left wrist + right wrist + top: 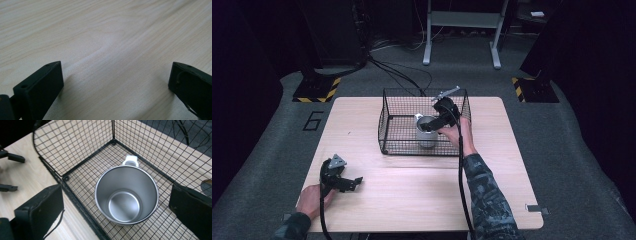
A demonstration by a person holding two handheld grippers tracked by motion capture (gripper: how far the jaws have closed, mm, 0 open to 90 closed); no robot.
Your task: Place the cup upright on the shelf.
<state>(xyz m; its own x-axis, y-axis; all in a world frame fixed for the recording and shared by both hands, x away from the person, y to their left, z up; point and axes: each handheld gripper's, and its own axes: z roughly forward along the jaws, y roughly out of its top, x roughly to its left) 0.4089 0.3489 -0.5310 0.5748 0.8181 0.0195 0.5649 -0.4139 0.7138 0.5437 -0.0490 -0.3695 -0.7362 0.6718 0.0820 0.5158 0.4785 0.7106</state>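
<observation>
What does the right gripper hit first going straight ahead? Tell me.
Likely the steel cup standing in the wire basket: the open right gripper points down into its mouth, jaws either side of it.

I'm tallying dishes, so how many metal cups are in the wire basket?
1. The metal cup stands upright and empty inside the wire basket, below the right hand-held gripper, whose jaws are open. None looks hidden.

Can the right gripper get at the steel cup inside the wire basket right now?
Probably yes: the right gripper hangs open directly above the steel cup, and the wire basket has no lid in its way.
</observation>
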